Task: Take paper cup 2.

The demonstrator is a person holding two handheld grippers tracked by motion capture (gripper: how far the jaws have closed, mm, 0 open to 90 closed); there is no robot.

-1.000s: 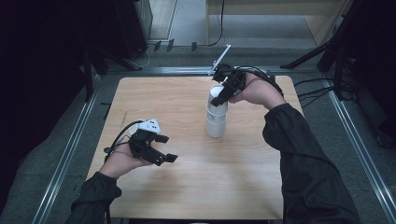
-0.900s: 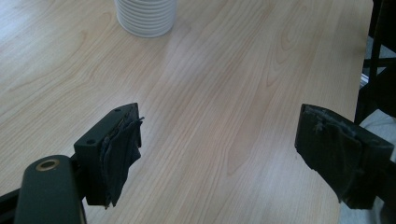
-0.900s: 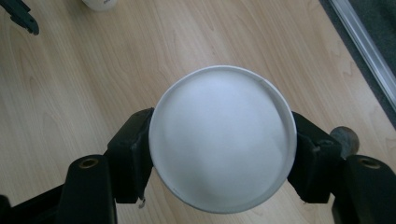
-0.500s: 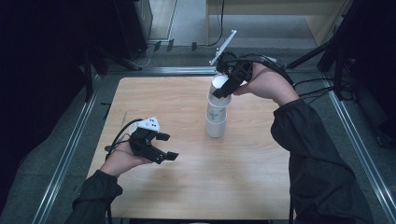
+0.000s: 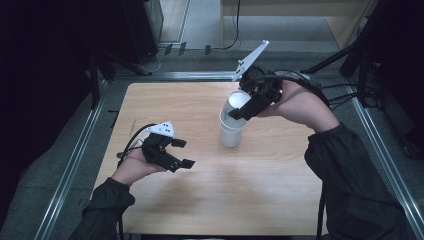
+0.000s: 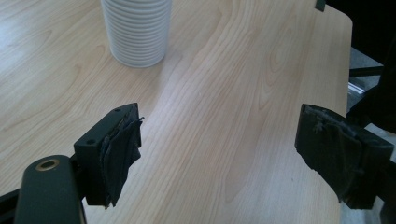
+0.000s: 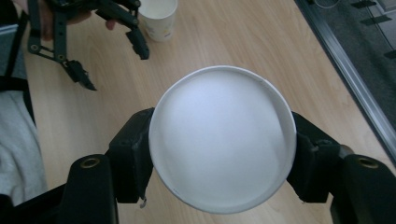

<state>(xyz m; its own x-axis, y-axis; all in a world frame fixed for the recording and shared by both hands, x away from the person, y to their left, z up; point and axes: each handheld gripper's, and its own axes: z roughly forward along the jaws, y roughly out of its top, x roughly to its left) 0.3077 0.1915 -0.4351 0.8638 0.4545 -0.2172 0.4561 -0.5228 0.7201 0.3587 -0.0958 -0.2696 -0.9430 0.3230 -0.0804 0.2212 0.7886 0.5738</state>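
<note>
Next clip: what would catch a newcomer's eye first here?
The white cup clamped between the right gripper's jaws, lifted just above the cup stack at the table's middle. In the right gripper view its round mouth faces the camera. The left gripper hangs open with nothing in it over the table's near left part.

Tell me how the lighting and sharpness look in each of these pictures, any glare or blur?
High view: table evenly lit, surroundings dark, slightly soft, no glare. Left gripper view: wood grain sharp, the near pads a little soft, the stack of cups cut off at the top edge. Right gripper view: the held cup is bright and nearly washed out inside, with the rim crisp.
</note>
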